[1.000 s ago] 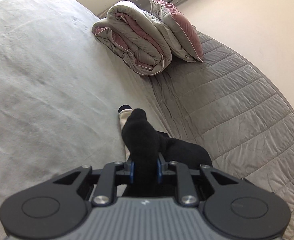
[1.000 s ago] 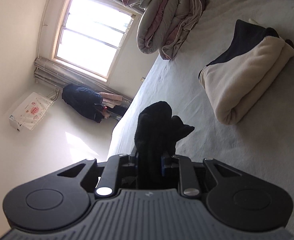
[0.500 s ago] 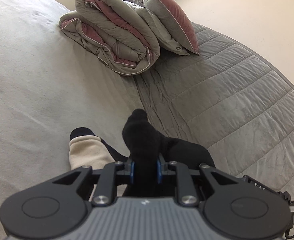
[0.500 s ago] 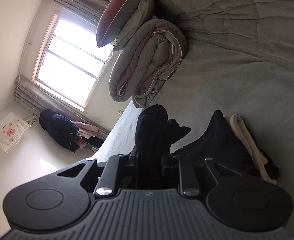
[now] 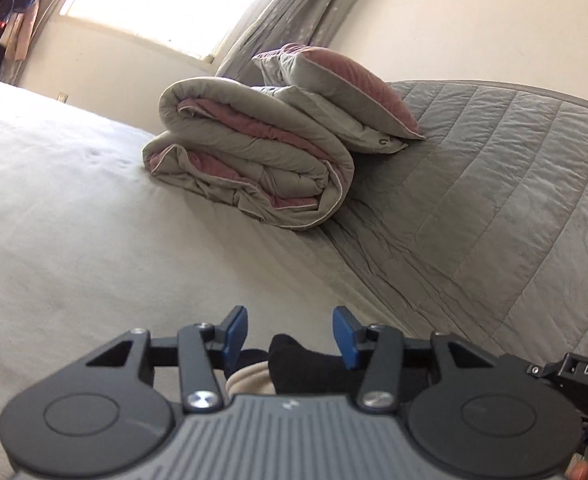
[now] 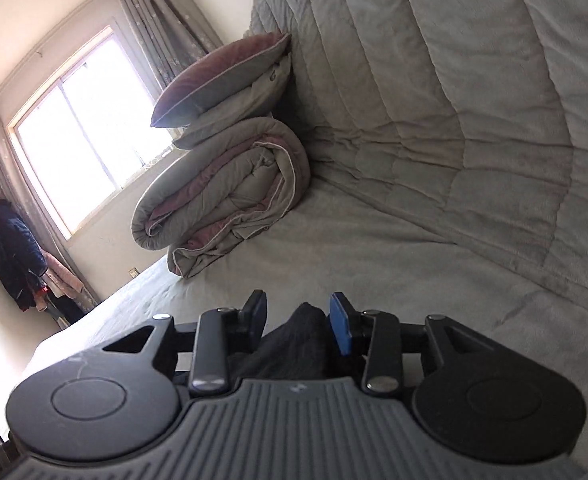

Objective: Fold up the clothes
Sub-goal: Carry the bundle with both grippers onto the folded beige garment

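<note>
releasing is underway on both sides. left gripper (image 5: 290, 334): jaws opening, blue pads clear of the cloth, gap moderate. a hump of the black garment (image 5: 300, 362) sits between and below them, w/ a cream fabric edge (image 5: 250, 380) showing just beside it at the tool body. no pad contact seen there.

right gripper (image 6: 299, 322): jaws also opening. a peak of the same dark cloth stands between the pads; it looks to lean against the right-hand blue pad, though the view is dim and i can't confirm contact vs. mere overlap. left-hand pad is clear.

location of work item: garment lies on the grey bed sheet (image 5: 78, 240), directly under both tools, mostly hidden by the tool bodies. extent and neatness of the fold can't be judged from either wrist view.

surroundings: rolled duvet (image 5: 250, 164) w/ a pink pillow (image 5: 342, 84) on top, well apart from the work area, against the quilted headboard (image 5: 502, 184). window (image 6: 78, 136) behind. no obstruction near the tools.

risks, as judged:
- cloth snagging on the right tool's pad if the hand pulls away before the jaws finish parting; cause: fleece-like nap clinging to the pad. result: top layer dragged, fold undone.
- raised humps suggest the layer isn't lying flat; cause: release from slightly above. may spring open.
- soft sheet gives no firm backing; any sideways withdrawal could shift the stack.

rec: withdraw straight back and up, jaws fully apart, then check the fold.
</note>
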